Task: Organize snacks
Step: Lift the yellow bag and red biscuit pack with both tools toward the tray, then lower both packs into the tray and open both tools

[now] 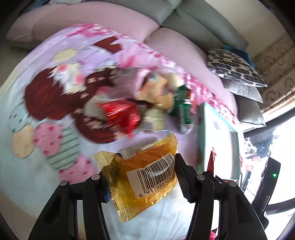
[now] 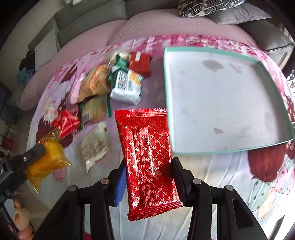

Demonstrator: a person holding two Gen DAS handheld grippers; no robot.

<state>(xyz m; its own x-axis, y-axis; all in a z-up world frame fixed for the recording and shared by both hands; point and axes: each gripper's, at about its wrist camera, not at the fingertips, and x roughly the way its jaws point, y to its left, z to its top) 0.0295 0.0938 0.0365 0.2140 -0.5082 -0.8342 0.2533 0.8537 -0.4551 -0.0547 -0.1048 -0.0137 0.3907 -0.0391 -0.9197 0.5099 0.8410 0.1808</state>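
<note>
A cartoon-print cloth (image 2: 212, 175) covers the surface before a grey sofa (image 2: 88, 16). The right gripper (image 2: 149, 177) pinches a red patterned packet (image 2: 147, 158), lifted clear of the cloth; the left gripper (image 1: 142, 177) clamps a yellow packet (image 1: 145, 177). Loose snacks (image 2: 110, 81) lie far left, beside an open teal-rimmed tray (image 2: 166, 73) on the right

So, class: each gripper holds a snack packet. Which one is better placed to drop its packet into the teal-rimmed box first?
Right. The right gripper holds the red packet beside the box; the left gripper with its yellow packet is beyond the pile.
</note>
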